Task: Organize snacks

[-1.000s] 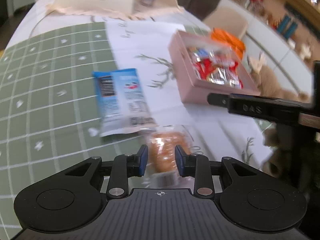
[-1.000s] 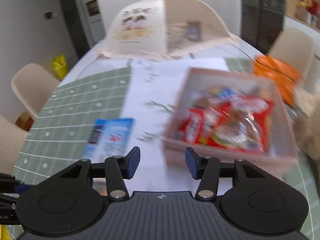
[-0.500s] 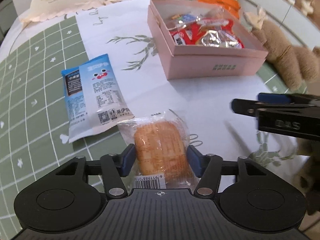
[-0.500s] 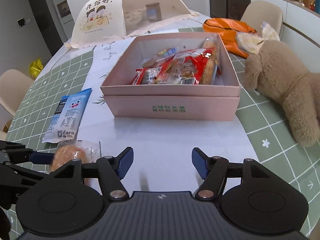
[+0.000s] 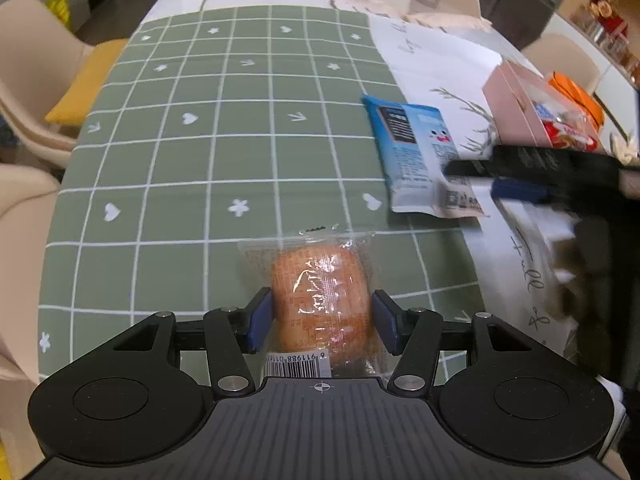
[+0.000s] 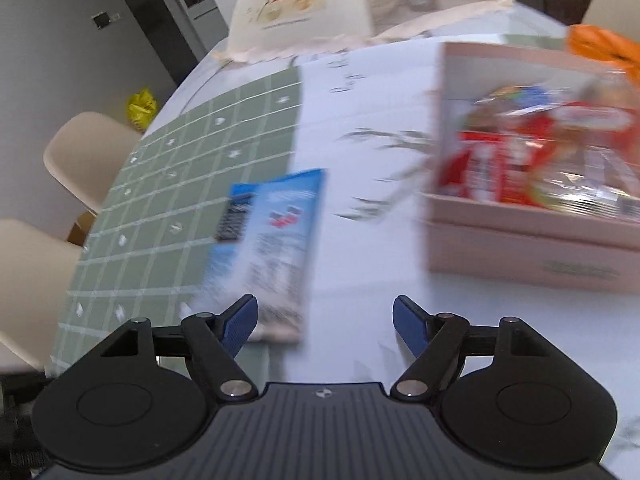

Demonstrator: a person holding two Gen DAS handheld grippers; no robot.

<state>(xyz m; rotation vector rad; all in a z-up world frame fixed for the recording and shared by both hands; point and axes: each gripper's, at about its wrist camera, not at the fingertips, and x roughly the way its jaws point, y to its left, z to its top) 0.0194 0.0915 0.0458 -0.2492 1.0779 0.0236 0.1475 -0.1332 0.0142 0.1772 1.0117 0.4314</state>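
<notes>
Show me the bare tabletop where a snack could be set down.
The green checked cloth lies bare left of the blue packet, up to the food cover. White cloth between packet and pink box is free too. Crowded: inside the box, and by the wrapped bun.
</notes>
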